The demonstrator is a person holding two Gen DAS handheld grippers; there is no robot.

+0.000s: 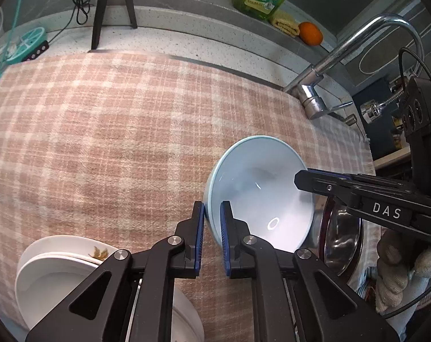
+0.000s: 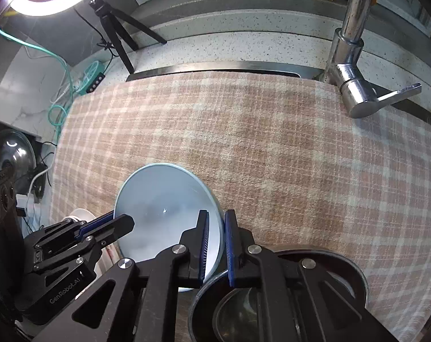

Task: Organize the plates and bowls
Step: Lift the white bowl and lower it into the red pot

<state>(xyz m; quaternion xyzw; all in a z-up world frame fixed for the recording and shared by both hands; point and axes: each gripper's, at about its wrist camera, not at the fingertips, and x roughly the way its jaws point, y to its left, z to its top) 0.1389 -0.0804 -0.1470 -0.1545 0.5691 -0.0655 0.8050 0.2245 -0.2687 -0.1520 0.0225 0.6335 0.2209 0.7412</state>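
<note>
My left gripper (image 1: pixel 212 222) is clamped on the near-left rim of the pale blue bowl (image 1: pixel 261 196), my right gripper (image 2: pixel 216 239) pinching its opposite rim. The bowl tilts above the checked cloth (image 1: pixel 116 131), white plates (image 1: pixel 44 279) left of it, metal bowls (image 2: pixel 272 299) right.

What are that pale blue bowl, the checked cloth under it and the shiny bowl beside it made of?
The pale blue bowl looks like glazed ceramic: smooth, glossy, with sharp light reflections, though glossy plastic is possible. The pink-and-cream checked cloth appears to be a soft woven fabric with visible weave and a matte surface. The shiny bowl seems to be stainless steel, mirror-like inside with a dark outer rim.
</note>
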